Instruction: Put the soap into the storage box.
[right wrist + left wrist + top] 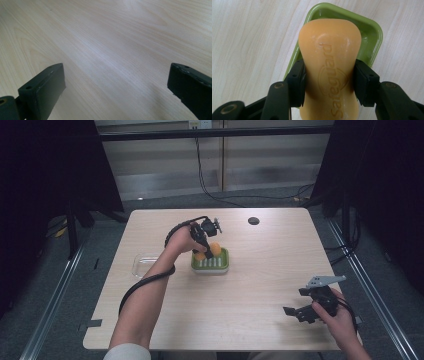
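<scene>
Left gripper [328, 82] clamps orange soap [329, 60] above green dish [375, 37]; right gripper [116, 87] gapes wide.

Pale orange waisted soap bar [329, 67], embossed with lettering and an oval emblem; lime-green plastic soap dish [372, 42] with a whitish slotted insert; light wooden counter [112, 50] with fine streaked grain; small black round disc [253, 220]; clear plastic tray [141, 265]; black left hand-held gripper [328, 82]; black right hand-held gripper [115, 85].
</scene>
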The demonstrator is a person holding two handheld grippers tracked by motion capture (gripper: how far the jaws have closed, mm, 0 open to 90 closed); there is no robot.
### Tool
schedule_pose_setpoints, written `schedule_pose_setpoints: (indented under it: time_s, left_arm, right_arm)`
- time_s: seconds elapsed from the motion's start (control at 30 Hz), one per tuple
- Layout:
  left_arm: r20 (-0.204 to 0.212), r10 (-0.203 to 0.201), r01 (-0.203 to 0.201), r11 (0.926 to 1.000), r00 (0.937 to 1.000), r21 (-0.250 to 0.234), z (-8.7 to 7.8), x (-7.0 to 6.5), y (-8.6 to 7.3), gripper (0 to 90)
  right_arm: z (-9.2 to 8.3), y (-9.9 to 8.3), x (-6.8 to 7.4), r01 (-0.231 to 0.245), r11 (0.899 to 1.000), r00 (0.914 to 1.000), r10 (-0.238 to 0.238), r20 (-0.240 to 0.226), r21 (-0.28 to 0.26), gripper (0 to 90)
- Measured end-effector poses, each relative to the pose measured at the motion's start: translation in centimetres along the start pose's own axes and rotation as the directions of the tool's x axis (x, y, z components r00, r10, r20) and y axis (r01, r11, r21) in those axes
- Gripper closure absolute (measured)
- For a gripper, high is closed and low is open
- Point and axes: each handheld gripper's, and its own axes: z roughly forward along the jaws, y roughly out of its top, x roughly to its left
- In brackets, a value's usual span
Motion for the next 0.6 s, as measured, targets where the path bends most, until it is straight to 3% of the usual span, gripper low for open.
schedule_pose_setpoints:
  time_s: [0.6]
  left_arm:
    - [0.006, 0.01, -0.01, 0.9999, 0.9999, 0.008, 0.78, -0.05, 0.31, 49.6]
  right_arm:
    - [0.0, 0.01, 0.01, 0.002, 1.0, 1.0, -0.002, -0.002, -0.002, 1.3]
